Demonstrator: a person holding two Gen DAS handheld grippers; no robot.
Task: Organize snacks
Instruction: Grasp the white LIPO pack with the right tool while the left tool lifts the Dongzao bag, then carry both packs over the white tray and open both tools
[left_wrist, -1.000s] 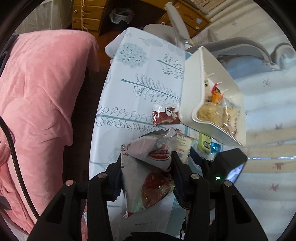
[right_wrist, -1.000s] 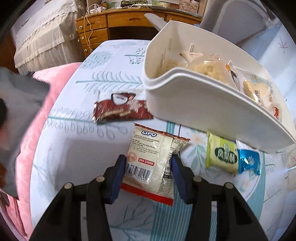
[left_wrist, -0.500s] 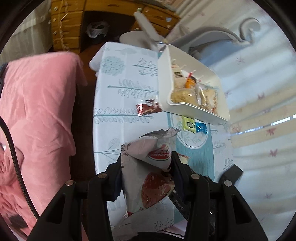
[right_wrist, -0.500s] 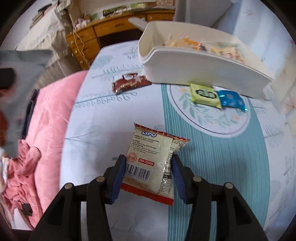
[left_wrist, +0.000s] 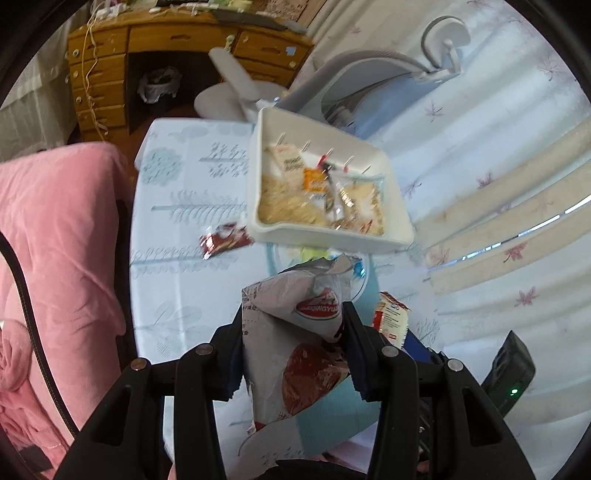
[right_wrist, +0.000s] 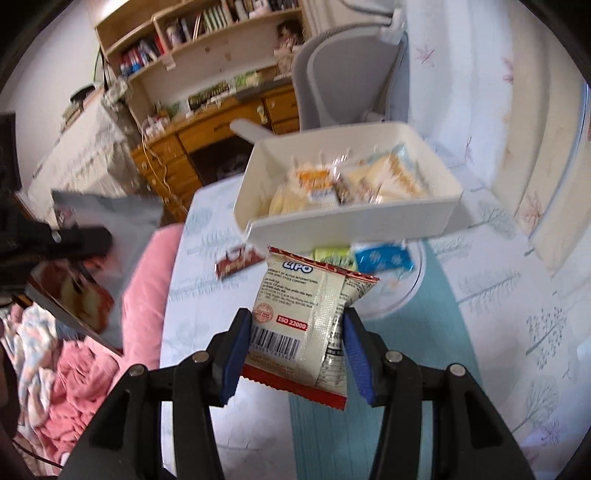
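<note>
The white bin (right_wrist: 347, 221) on the counter (right_wrist: 480, 332) already held several snacks, while the left tongs (left_wrist: 291, 343) pinched a grey snack bag (left_wrist: 295, 332), the right tongs (right_wrist: 295, 347) pinched a cream LIPO packet (right_wrist: 310, 314), both aloft short of the bin, and three packets lay just beside it.

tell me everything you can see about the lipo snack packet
The LIPO packet is a small cream foil pillow pack with red serrated ends, a blue logo, a barcode, a red ISO badge and a back seam facing the camera. The right gripper clamps its sides between blue pads, holding it above the table, below the white bin.
</note>
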